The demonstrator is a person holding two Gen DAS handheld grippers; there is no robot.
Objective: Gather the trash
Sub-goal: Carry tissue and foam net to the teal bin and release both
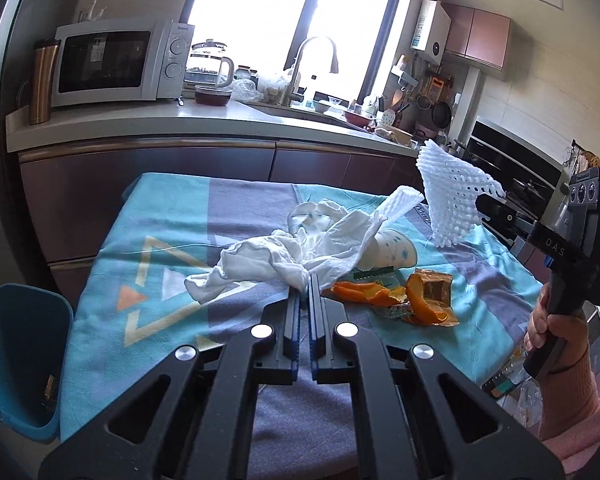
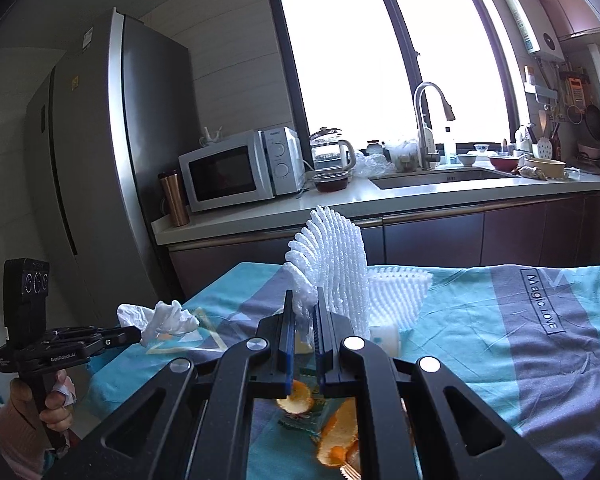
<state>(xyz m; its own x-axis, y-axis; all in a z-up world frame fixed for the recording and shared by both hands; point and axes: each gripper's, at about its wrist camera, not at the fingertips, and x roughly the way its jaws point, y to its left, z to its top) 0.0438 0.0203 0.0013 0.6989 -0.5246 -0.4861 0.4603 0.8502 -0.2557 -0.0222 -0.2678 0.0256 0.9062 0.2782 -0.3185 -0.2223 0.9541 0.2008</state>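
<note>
Clenching white tissue (image 1: 256,268), the left claw (image 1: 304,280) hangs near the right claw (image 2: 302,300) pinching foam netting (image 2: 336,264).

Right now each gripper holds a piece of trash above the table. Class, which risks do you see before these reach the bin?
1. The left gripper pinches only an edge of the crumpled white tissue; it may tear or slip.
2. The right gripper grips one corner of the foam fruit net, which could spring free.
3. The blue bin stands below the table's left edge; a drop could miss it.
</note>
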